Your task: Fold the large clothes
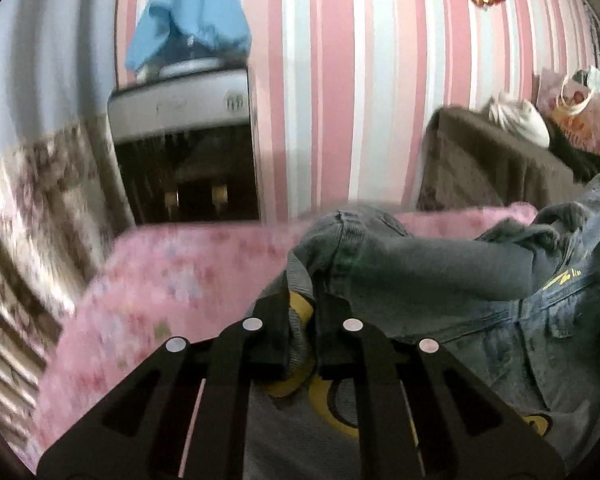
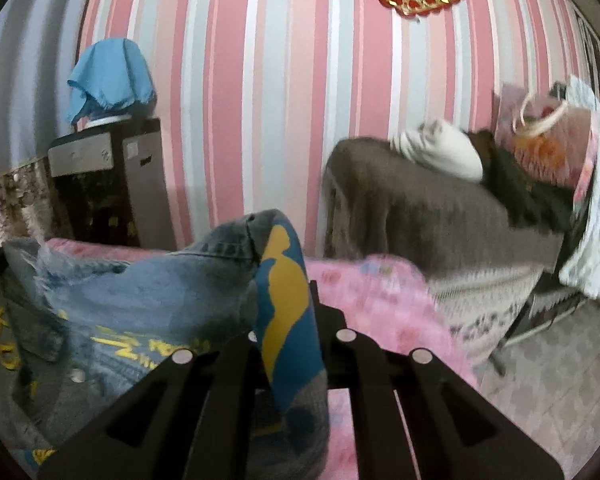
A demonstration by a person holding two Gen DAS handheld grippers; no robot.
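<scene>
A grey-blue denim jacket (image 1: 520,312) with yellow print lies on a pink floral blanket (image 1: 172,280). My left gripper (image 1: 303,300) is shut on the jacket's ribbed grey and yellow edge, holding a bunched sleeve above the blanket. My right gripper (image 2: 290,304) is shut on another part of the jacket (image 2: 140,280), a blue and yellow patch with grey rib, lifted off the blanket (image 2: 380,300). The jacket hangs between both grippers.
A pink striped wall is behind. A dark cabinet (image 1: 188,152) with a blue cloth (image 1: 192,12) on top stands at back left. A brown-covered sofa (image 2: 440,208) with a white bundle and bags is at right. Tiled floor (image 2: 540,380) lies beyond the blanket's right edge.
</scene>
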